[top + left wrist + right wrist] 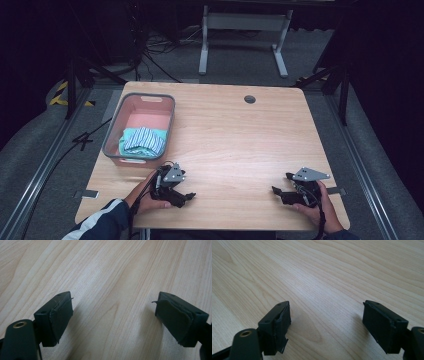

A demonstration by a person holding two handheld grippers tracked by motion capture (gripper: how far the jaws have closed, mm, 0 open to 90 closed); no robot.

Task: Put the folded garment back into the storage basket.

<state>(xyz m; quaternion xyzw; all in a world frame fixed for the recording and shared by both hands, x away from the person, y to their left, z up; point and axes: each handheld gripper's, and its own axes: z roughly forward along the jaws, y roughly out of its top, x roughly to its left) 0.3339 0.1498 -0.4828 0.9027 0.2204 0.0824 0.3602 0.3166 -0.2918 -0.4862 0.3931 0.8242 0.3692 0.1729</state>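
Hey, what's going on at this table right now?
A person sits at a wooden table with a two-jaw gripper in each hand. The left gripper and the right gripper both rest low near the front edge, jaws open with nothing between them, fingers over bare wood. At the back left, a pink basket with a grey rim holds folded cloth, teal and striped. Neither gripper is touching the basket or the cloth.

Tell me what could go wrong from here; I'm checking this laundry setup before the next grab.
The folded cloths sit at the near end of the pink basket, so a jaw of the left gripper reaching in might catch the grey rim. Both grippers, the right gripper too, hang open and empty low over the wooden table; their worn pads could scrape it.
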